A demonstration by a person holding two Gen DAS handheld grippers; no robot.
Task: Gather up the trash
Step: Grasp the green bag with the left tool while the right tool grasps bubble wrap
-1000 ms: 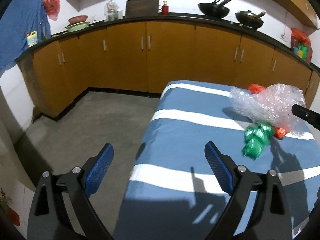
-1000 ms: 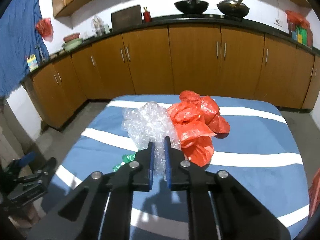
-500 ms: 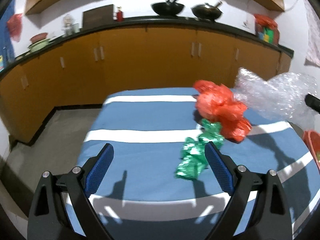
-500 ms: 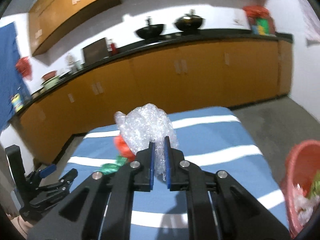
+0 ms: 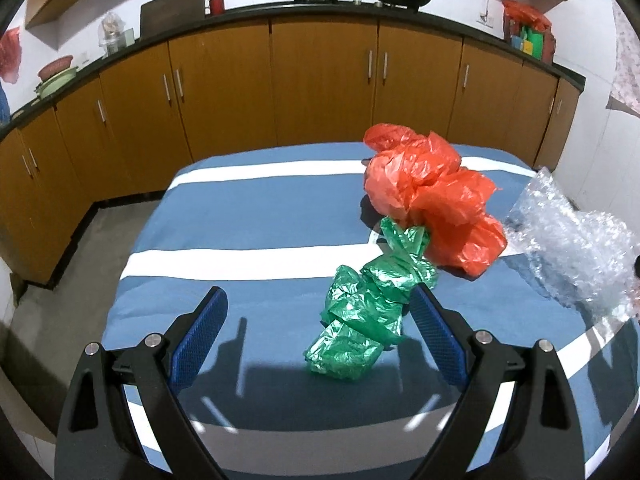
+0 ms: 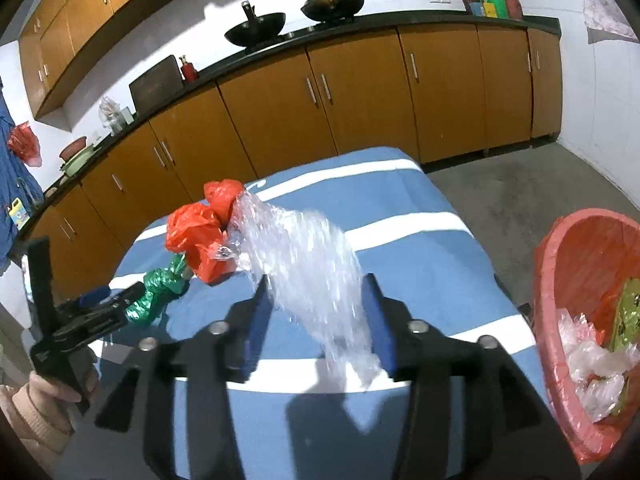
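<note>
Three pieces of trash are in play, and the bubble wrap (image 6: 308, 264) is the one I have in hand. It hangs between the spread fingers of my right gripper (image 6: 316, 320); the blue pads stand apart with the wrap loose and blurred between them, so I judge it released or slipping, not pinched. I have it near the right edge of the table (image 6: 420, 240) because the red bin (image 6: 560, 280) stands just beyond that edge on the floor, already lined and holding clear plastic and a yellow-green wrapper. From there the wrap could fall short onto the cloth and miss the bin.

Further left on the striped cloth lie the red bag (image 5: 432, 192) and the green bag (image 5: 368, 312), touching each other, the green one nearer to me. My left gripper (image 5: 316, 332) hovers wide open and empty, its right pad just beside the green bag, which I take as lining up for the next pick.

Only the right wrist view shows the bin and what is in it, along with my left hand (image 6: 48, 404) on its handle at the near left. Only the left wrist view shows how close my open pad is to the green bag, and how the two bags overlap; there the wrap shows only at the right margin.
</note>
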